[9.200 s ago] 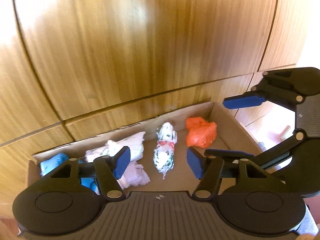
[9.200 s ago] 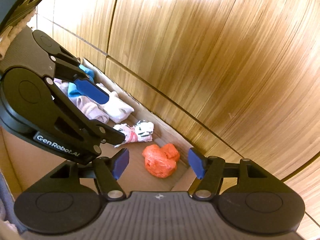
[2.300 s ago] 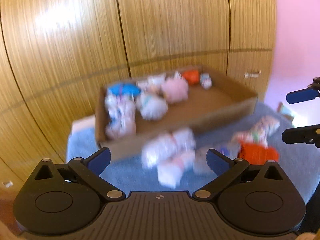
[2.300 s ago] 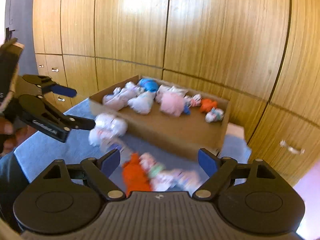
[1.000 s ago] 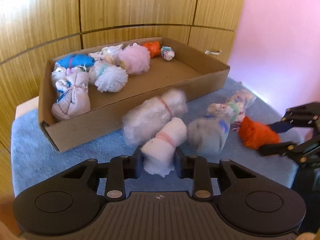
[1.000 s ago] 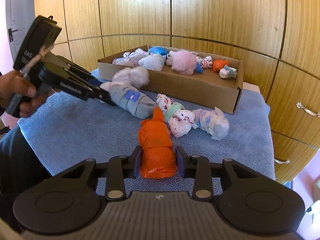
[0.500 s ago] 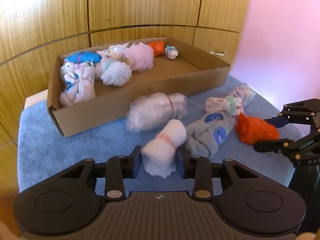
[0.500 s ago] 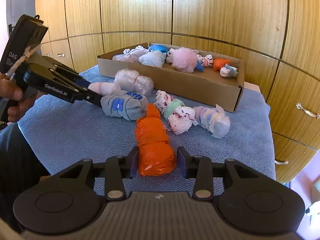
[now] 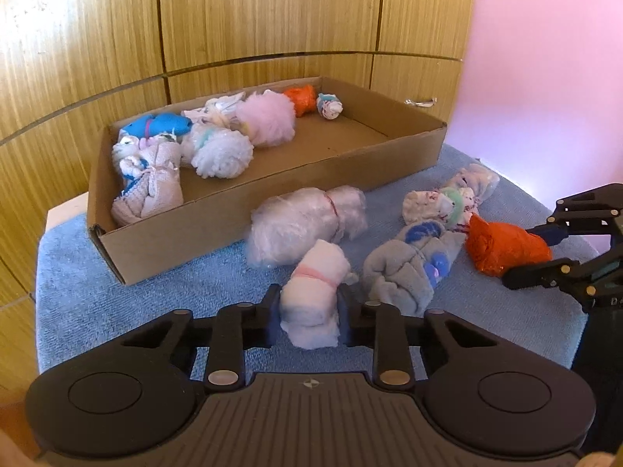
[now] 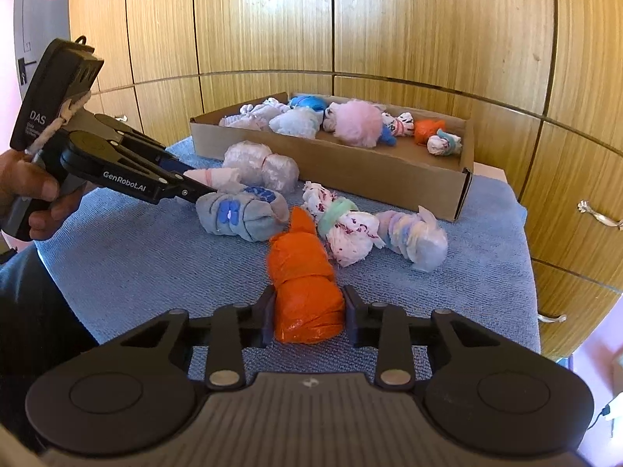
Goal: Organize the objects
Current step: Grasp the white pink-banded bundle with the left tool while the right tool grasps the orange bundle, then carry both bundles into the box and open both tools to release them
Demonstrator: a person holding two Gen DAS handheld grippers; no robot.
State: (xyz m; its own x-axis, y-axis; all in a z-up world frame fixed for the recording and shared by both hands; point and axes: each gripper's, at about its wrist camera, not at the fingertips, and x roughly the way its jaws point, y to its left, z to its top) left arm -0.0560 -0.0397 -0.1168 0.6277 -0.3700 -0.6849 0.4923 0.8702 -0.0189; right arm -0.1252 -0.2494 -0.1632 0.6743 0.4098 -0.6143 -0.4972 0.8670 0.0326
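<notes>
My left gripper (image 9: 309, 305) is shut on a white sock roll with a pink band (image 9: 313, 288), held just above the blue towel (image 9: 117, 311). My right gripper (image 10: 307, 307) is shut on an orange sock roll (image 10: 303, 276); it also shows in the left wrist view (image 9: 506, 249). A cardboard box (image 9: 218, 225) behind holds several sock rolls, among them a pink fluffy one (image 9: 266, 116) and a blue one (image 9: 153, 126). On the towel lie a fluffy white roll (image 9: 307, 220), a grey roll with blue flowers (image 9: 409, 264), a white-and-purple roll (image 9: 440, 204) and a pastel roll (image 10: 412, 237).
Wooden cabinet doors (image 9: 253, 19) rise close behind the box. The towel's right edge (image 10: 529, 272) drops off toward drawers with metal handles (image 10: 595, 214). The person's hand (image 10: 23, 186) holds the left gripper (image 10: 194, 185) at the left of the right wrist view.
Both grippers, open over the box earlier, have come back to the towel and closed on rolls. In the last half second both lifted their rolls slightly.
</notes>
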